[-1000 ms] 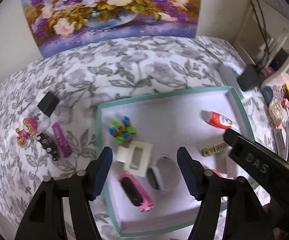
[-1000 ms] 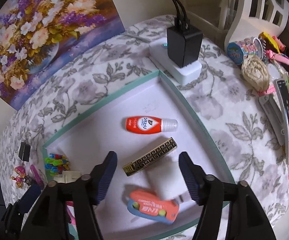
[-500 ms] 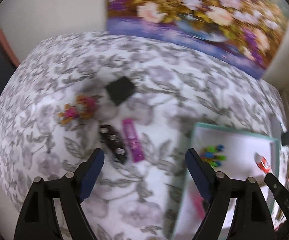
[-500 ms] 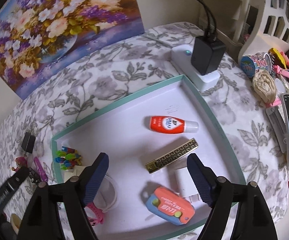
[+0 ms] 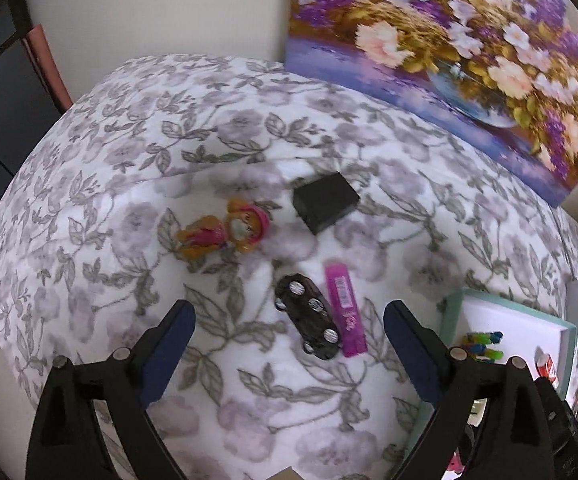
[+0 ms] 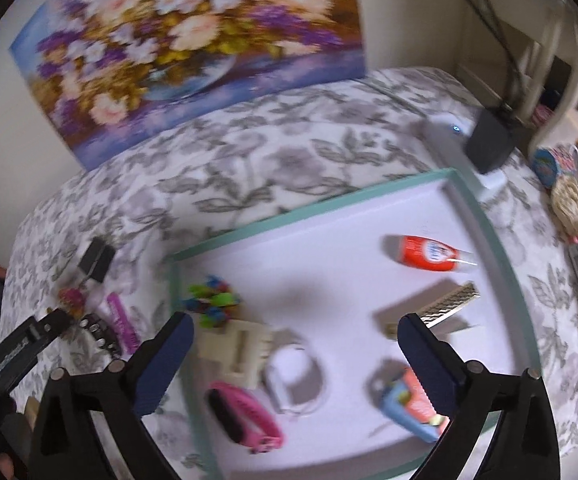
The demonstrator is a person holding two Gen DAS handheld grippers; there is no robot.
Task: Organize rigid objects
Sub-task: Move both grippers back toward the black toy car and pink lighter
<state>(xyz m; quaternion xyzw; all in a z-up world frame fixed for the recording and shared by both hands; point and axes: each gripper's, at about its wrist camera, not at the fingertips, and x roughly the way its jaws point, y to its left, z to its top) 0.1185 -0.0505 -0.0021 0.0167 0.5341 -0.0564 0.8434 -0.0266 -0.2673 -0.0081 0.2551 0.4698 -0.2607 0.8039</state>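
Wall: plain cream, behind the flower painting [image 5: 449,64].
Surface: grey floral cloth [image 5: 193,152], below the painting.
Furniture: white openwork rack [image 6: 569,76], right of the painting.

A matt floral cloth [image 5: 137,152] covers the bench, a glossy black plastic toy car [image 5: 309,326] lies at the frame's centre, the tray [image 6: 313,210] looks like smooth matt card with a teal rim, and the fingers [image 5: 171,344] wear matt blue pads.
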